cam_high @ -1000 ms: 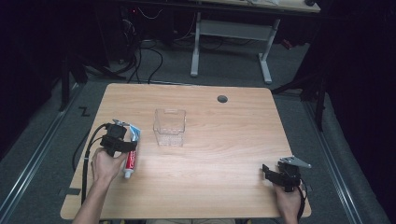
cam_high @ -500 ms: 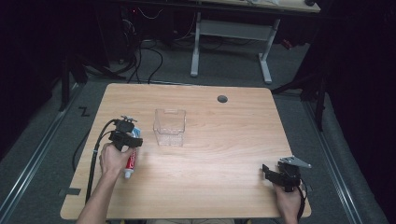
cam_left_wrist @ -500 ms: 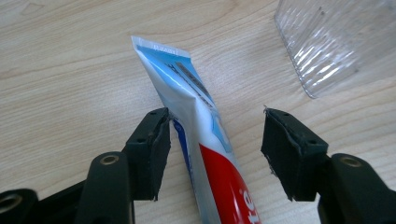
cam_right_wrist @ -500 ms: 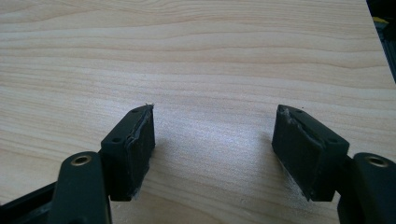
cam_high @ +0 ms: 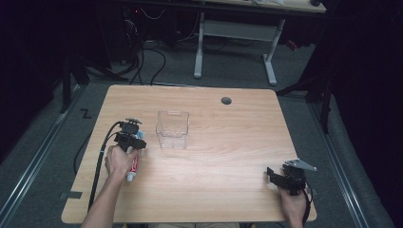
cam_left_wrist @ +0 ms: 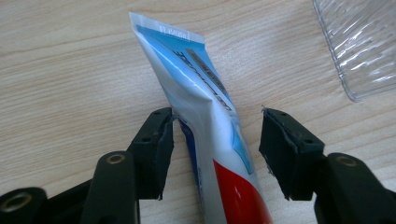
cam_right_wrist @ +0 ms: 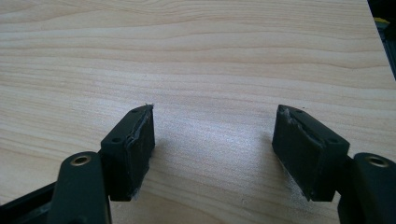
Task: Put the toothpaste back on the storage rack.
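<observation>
Your left gripper (cam_high: 134,141) has slid forward along the white, blue and red toothpaste tube (cam_high: 133,162) over the last second, from the cap half up toward the flat crimped tail, and it now sits closer to the clear ribbed plastic box (cam_high: 172,129). The tube itself lies where it lay a second ago, flat on the light wooden worktop (cam_high: 228,142), just left of the box and not touching it. I read that as you lining up a grasp on the tube, probably to carry it to the box; the grasp is not made yet.

In the left gripper view the fingers (cam_left_wrist: 154,149) are spread, one on each side of the tube (cam_left_wrist: 210,116). The left-hand pad looks to be touching the tube's blue edge, or very nearly. The right-hand pad stands clear of it with wood showing between. The tube is creased where the pads straddle it, and a corner of the box (cam_left_wrist: 364,46) shows at the upper right.

Your right gripper (cam_high: 281,176) rests near the worktop's front right corner, well apart from tube and box. Its fingers (cam_right_wrist: 130,149) are wide apart with nothing but bare wood between them.
</observation>
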`<action>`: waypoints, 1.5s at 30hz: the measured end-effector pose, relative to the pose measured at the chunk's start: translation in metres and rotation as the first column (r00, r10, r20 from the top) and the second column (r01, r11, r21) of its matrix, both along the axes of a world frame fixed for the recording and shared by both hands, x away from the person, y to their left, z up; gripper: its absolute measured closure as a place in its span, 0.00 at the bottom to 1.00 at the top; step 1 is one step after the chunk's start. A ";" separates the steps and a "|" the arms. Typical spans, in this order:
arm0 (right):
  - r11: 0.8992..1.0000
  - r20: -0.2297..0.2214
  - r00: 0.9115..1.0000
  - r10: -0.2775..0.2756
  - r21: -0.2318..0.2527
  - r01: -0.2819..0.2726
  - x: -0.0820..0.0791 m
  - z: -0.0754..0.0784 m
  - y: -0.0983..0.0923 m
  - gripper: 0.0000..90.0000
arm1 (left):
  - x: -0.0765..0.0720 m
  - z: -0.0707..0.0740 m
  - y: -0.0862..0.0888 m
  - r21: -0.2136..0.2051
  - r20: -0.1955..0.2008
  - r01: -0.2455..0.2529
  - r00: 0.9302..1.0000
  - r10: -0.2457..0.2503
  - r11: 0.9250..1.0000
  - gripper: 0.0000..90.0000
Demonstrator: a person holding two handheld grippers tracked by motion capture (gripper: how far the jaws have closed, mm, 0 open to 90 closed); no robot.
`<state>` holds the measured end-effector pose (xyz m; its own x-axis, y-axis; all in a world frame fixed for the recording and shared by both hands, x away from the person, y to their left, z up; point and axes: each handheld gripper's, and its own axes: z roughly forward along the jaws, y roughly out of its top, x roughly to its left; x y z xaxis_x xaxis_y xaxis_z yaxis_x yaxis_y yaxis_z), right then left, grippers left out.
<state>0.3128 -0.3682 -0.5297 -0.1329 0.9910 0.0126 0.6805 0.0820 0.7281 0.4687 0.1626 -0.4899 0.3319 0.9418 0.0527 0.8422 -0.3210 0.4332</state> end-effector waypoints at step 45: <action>1.000 -0.001 1.000 0.003 -0.004 -0.003 0.000 0.000 0.000 0.33 | 0.003 -0.003 0.003 -0.020 -0.025 -0.004 1.000 0.003 1.000 0.78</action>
